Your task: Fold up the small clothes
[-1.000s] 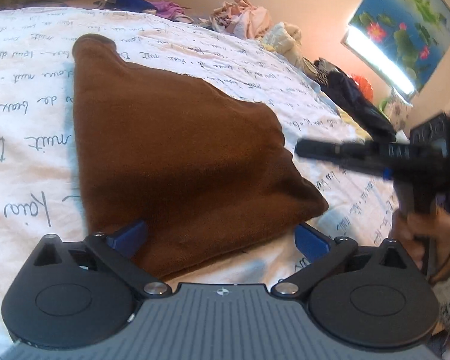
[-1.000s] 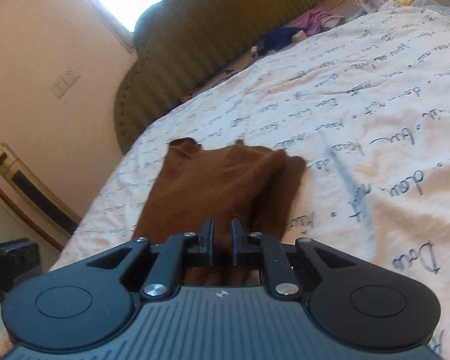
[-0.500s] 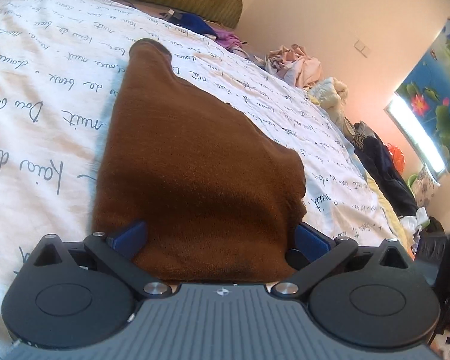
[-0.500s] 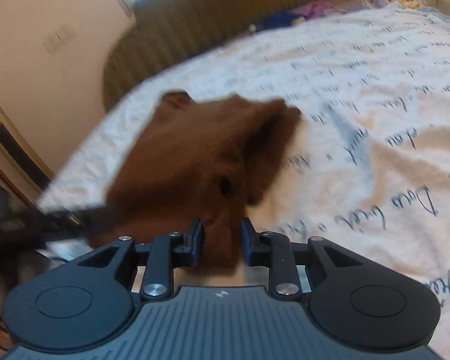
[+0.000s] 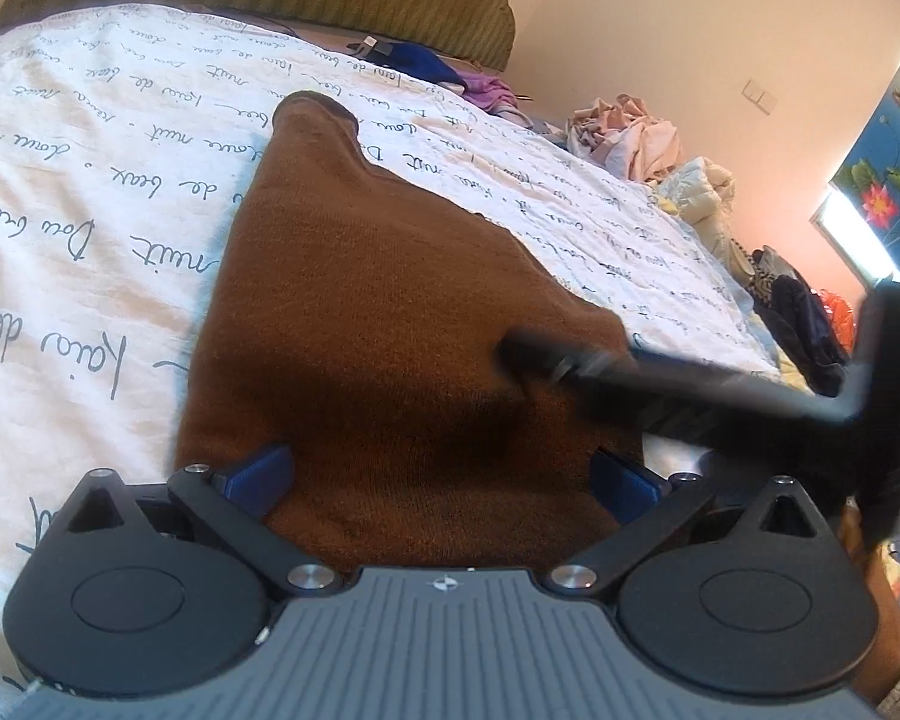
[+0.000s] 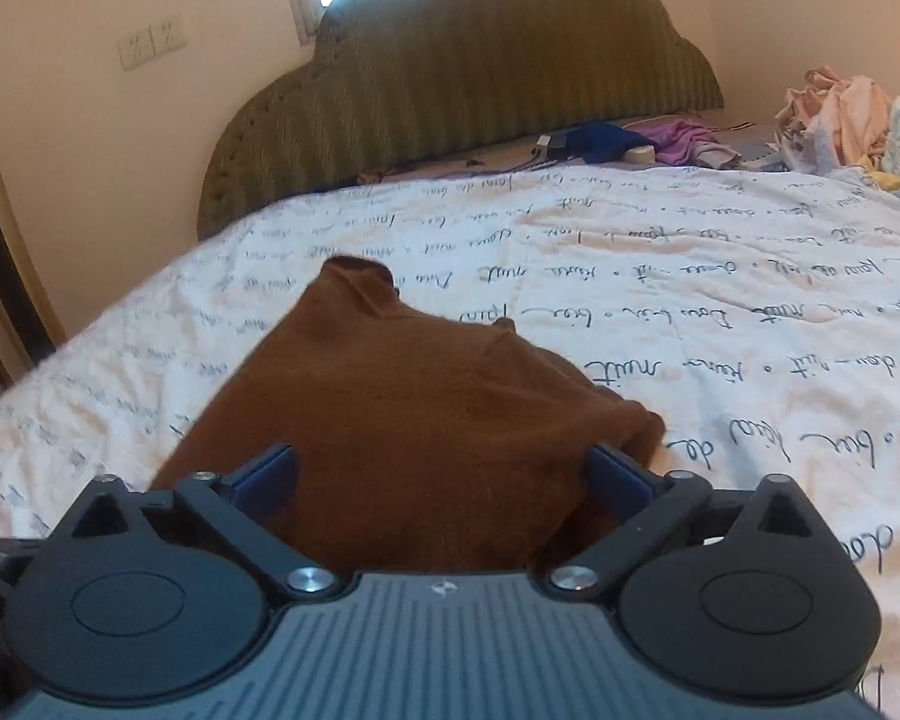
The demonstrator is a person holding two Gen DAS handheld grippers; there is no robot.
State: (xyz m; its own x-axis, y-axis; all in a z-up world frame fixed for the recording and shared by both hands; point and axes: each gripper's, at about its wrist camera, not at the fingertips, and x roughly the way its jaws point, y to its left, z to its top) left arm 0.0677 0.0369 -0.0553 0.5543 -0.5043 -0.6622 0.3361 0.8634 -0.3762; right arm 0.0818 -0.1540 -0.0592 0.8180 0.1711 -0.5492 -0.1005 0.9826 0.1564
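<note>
A brown knitted garment point(image 5: 390, 330) lies folded into a rough triangle on the white bed sheet point(image 5: 90, 228) printed with script. My left gripper point(image 5: 441, 474) is open and hovers at the garment's near edge, with the cloth lying under the gap between its blue pads. In the right wrist view the same garment point(image 6: 420, 408) fills the gap of my right gripper point(image 6: 441, 471). Its jaws are opening wide and the pads stand clear of the cloth. One blurred black finger point(image 5: 570, 363) of that right gripper reaches in from the right, over the garment.
A green striped headboard point(image 6: 462, 90) closes off the far end of the bed. Blue and purple clothes point(image 6: 630, 144) lie below it. A pile of pale clothes point(image 5: 630, 132) sits at the far right, and dark clothes point(image 5: 804, 312) lie by the right edge. A hand point(image 5: 870, 546) holds the right gripper.
The right gripper was shut on a fold of the brown garment; it has let go and spread wide while swinging across the cloth. The left gripper rolled a little and stayed open.
</note>
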